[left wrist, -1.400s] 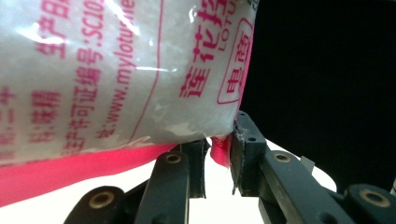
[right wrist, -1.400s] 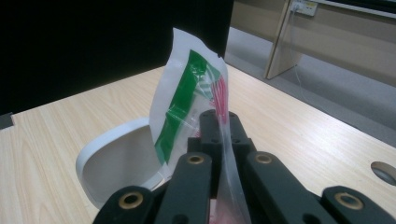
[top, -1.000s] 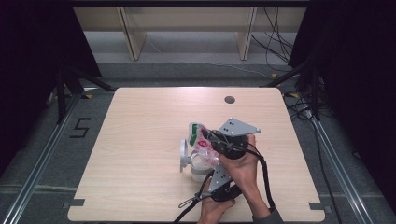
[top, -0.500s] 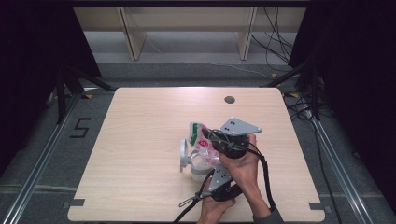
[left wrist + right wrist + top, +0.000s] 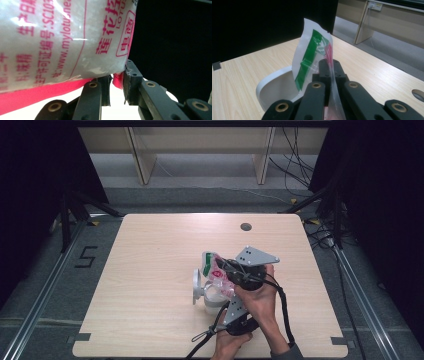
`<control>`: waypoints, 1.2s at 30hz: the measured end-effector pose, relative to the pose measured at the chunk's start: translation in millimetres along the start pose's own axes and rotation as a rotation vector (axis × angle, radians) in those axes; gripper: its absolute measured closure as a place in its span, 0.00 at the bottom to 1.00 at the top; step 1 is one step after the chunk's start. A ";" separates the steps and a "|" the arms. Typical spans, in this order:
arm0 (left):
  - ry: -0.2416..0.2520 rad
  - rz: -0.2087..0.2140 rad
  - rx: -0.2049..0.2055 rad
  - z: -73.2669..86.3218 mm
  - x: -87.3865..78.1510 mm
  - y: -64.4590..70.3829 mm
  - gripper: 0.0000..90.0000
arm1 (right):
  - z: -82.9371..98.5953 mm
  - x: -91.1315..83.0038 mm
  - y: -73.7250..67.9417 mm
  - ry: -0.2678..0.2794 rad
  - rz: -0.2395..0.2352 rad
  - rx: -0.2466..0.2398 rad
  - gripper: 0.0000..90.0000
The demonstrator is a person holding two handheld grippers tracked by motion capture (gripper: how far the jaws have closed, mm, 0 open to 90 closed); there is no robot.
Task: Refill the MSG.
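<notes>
My left gripper (image 5: 231, 296) pinching the seasoning bag's (image 5: 216, 270) pink bottom seam, jaw tips hidden under my hand, my right gripper (image 5: 231, 271) clamped on its film, white lidded container (image 5: 205, 290) beneath, largely covered, wooden table (image 5: 150, 270) beyond

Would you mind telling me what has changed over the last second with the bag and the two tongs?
Nothing has visibly changed. The right tongs stay shut on the plastic bag, the left tongs stay shut on its red edge, and the bag remains held over the white container on the table.
</notes>
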State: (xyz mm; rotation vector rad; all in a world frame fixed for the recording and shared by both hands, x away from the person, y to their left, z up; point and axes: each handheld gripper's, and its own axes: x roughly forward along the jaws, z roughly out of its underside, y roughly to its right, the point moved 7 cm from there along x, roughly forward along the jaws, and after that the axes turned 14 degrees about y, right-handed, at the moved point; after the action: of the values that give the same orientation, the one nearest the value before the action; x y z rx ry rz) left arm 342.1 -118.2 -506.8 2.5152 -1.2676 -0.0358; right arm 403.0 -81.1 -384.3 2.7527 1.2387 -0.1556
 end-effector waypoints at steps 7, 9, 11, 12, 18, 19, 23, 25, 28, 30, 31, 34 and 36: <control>0.001 0.001 -0.001 -0.4 -0.3 0.0 0.86 | -0.3 0.3 0.2 0.009 0.003 0.000 1.00; -0.002 -0.003 0.000 -0.6 -0.6 -0.5 0.86 | 0.0 0.4 -2.3 0.002 -0.007 0.014 1.00; 0.000 -0.001 -0.001 -0.7 -0.5 -0.2 0.86 | -0.3 0.5 -2.7 0.006 -0.006 0.011 1.00; 0.002 0.002 -0.003 -0.8 -0.4 0.0 0.86 | -0.7 0.1 -1.6 0.007 -0.005 0.001 1.00; 0.003 0.000 -0.007 -0.9 0.1 -0.1 0.86 | -0.6 0.2 -1.9 0.007 -0.009 0.002 1.00; -0.003 -0.004 -0.007 -1.1 -0.5 -0.5 0.86 | -0.5 0.5 -1.7 0.008 -0.009 0.002 1.00; 0.003 -0.003 -0.006 -1.3 -0.1 -0.6 0.86 | -0.7 1.0 -3.2 0.010 -0.011 0.000 1.00; 0.003 -0.001 -0.011 -1.3 -0.3 -0.5 0.86 | -1.0 1.6 -1.2 0.015 -0.006 -0.023 1.00; 0.003 0.000 -0.014 -1.3 -0.1 -0.8 0.86 | -0.5 1.7 -3.1 0.009 -0.007 -0.009 1.00; 0.001 0.002 -0.014 -1.1 -0.6 -1.0 0.86 | 0.1 1.8 -4.2 0.003 -0.014 0.000 1.00; 0.002 0.002 -0.014 -1.2 -0.7 -1.1 0.86 | 1.4 0.9 -6.6 -0.011 -0.012 0.032 1.00; 0.006 0.003 -0.012 -1.6 -0.2 -1.4 0.86 | 0.6 2.6 -5.4 0.007 -0.006 -0.003 1.00; -0.001 -0.002 -0.011 -1.2 -0.8 -1.1 0.86 | 0.7 2.5 -5.1 0.005 -0.006 -0.002 1.00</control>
State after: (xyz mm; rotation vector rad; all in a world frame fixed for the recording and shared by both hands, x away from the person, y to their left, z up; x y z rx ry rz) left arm 342.7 -116.6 -506.1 2.5076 -1.2617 -0.0442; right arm 400.8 -76.0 -385.7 2.7501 1.2473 -0.1488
